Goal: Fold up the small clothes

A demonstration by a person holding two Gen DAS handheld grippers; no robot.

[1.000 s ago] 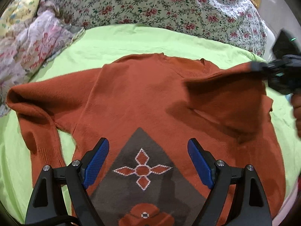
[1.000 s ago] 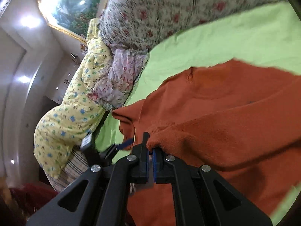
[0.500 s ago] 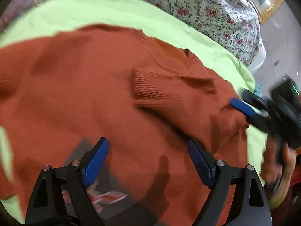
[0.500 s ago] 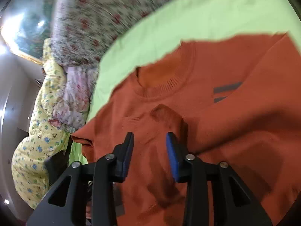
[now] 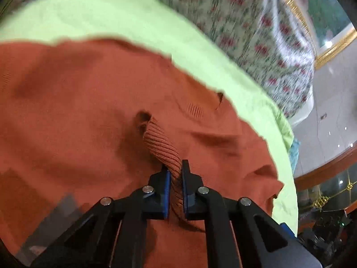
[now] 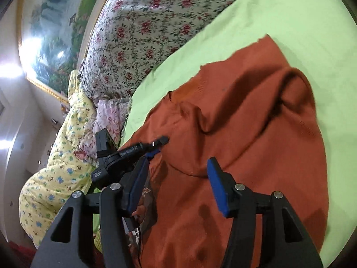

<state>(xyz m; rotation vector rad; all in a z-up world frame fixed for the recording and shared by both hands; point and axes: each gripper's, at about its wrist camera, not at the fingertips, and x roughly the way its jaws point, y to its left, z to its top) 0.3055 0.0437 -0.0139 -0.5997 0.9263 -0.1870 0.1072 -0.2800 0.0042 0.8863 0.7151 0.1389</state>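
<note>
Left wrist view — left hand-held gripper [image 5: 175, 174] pinches sweater's [image 5: 78, 111] ribbed cuff [image 5: 162, 147], probably.

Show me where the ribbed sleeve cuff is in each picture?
Left wrist view: the ribbed cuff sits at centre, pinched in the left hand-held gripper.
Right wrist view: hidden; only that gripper's tip shows, left of centre on the orange sweater.
Shared landmark: the sweater's neckline, next to the green sheet.
</note>
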